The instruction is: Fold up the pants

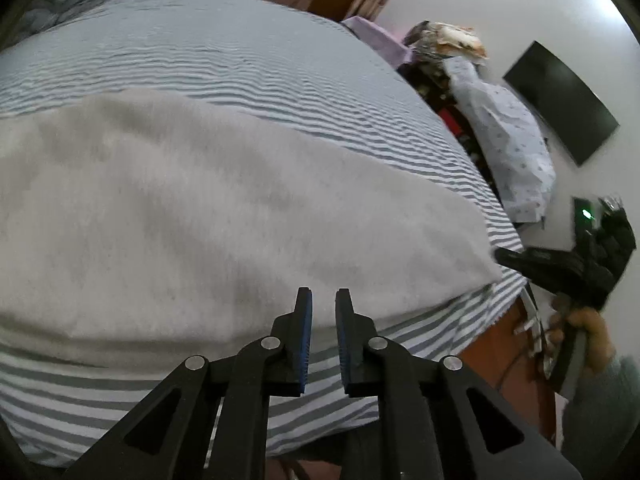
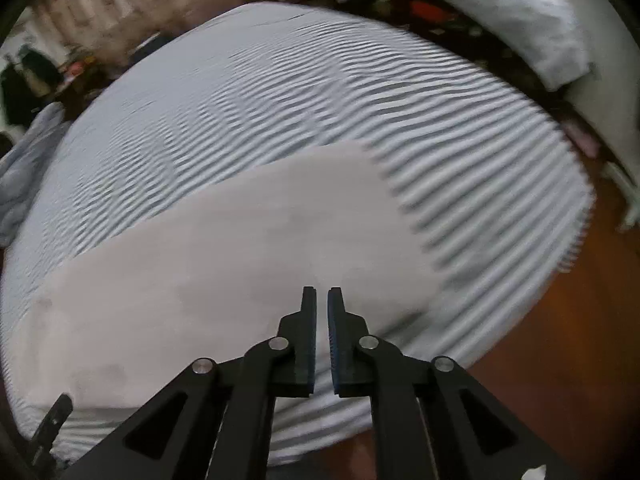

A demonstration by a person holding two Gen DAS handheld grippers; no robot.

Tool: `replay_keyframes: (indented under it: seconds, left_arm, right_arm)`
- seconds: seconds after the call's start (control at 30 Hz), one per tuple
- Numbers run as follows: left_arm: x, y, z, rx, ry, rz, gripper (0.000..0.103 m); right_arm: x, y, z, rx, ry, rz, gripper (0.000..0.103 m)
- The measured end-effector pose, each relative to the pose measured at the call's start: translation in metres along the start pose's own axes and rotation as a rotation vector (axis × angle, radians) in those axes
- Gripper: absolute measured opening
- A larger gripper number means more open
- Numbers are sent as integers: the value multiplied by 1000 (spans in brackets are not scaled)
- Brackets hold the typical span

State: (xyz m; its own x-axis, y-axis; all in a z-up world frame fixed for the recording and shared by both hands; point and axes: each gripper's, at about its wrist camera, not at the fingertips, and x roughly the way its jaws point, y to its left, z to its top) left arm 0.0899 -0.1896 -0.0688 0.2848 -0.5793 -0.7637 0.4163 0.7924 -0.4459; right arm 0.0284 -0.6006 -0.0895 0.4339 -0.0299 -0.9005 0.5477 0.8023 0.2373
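Both the left gripper [image 1: 323, 292] and right gripper [image 2: 321, 291] nearly clenched, empty, above pants [image 1: 192, 216] (near bed's [image 1: 240, 64] edge).

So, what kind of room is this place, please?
Most likely a bedroom in a home. A bed with a striped sheet fills the view, grey pants lie on it, a patterned pillow lies beside the bed, and a dark screen hangs on the wall.

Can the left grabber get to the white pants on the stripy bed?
Probably yes. The left gripper hovers right over the near edge of the pants, with nothing between them. Its jaws are nearly shut and empty, so they would need opening first.
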Motion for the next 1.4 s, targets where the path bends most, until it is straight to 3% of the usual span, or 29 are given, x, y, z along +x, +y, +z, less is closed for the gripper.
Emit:
replay_keyframes:
  seconds: [0.1,0.2,0.37,0.43,0.53,0.7,0.9,1.03,1.17,1.3,1.4]
  left_arm:
    - [4,12,-10,-63,77,-50,15]
    - [1,31,-22,-118,112,-49,15]
    - [-18,45,-12,-113,25,5,16]
    - [-30,48,2,-59,-54,48,16]
    - [-26,59,16,-20,-86,138,19]
    - [-6,110,7,-143,37,227,19]
    - [-17,133,-25,-193,80,171,19]
    - [-25,126,-30,-172,96,179,19]
    - [-48,124,-17,-148,33,185,19]
    - [-73,137,8,-119,-80,239,19]
    - [-74,162,22,-136,-110,300,20]
  right_arm:
    - [17,27,-8,1,79,117,11]
    - [26,65,-23,-95,123,154,11]
    - [34,119,-43,-242,149,179,14]
    - [36,141,-47,-291,148,193,15]
    - [37,174,-51,-342,172,247,15]
    - [49,224,-67,-456,228,289,18]
    - [74,242,-115,-556,369,257,19]
    - [70,247,-124,-622,374,229,19]
    - [59,270,-96,-662,408,303,19]
    - [54,311,-36,-694,396,432,26]
    - [69,348,12,-687,405,495,34]
